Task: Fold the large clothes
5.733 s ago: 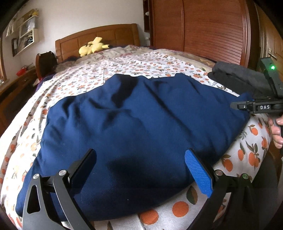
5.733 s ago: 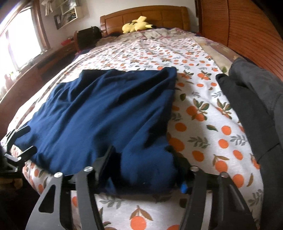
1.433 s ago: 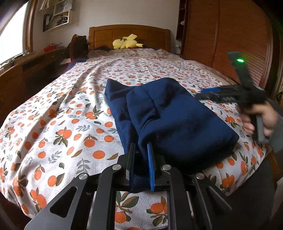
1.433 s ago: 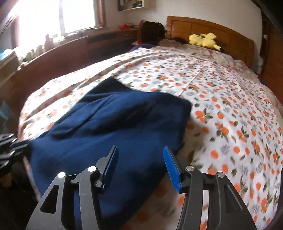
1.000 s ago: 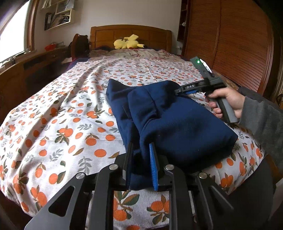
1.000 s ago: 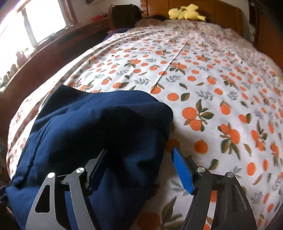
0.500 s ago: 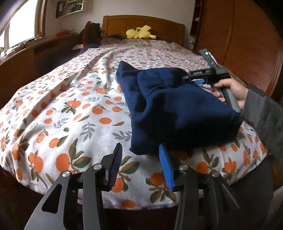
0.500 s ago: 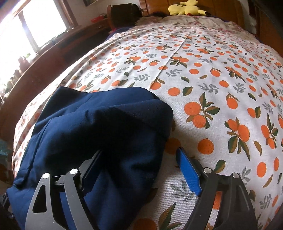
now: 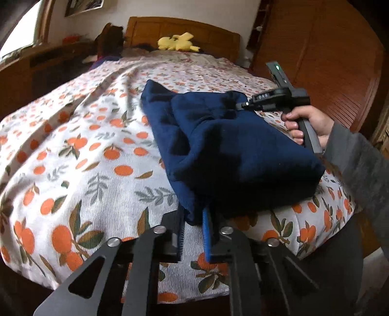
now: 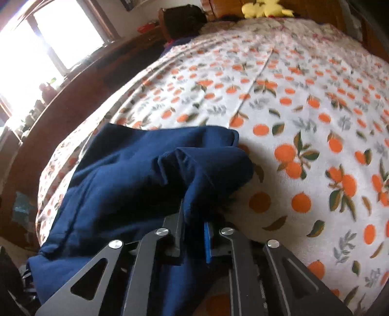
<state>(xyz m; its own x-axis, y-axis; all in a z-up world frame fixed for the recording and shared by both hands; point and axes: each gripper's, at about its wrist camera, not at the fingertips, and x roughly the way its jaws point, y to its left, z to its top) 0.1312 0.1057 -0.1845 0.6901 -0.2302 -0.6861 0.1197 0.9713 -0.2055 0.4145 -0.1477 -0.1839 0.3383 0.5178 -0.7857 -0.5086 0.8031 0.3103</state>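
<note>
With the half-folded navy garment (image 9: 233, 150) on the bed (image 9: 73, 150), left gripper (image 9: 193, 233) and right gripper (image 10: 193, 233) have just closed and now pinch its near corners, seemingly ready to lift for the next fold.

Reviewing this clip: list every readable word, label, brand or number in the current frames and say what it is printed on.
"DAS": white letters on the black body of the right gripper, seen in the left wrist view; slightly blurred, so this is the likely reading.
Framed picture on the wall: too blurred to tell if it carries text.
Right wrist view: no text.

Sleeve (image 9: 359, 165) cropped at frame edge
</note>
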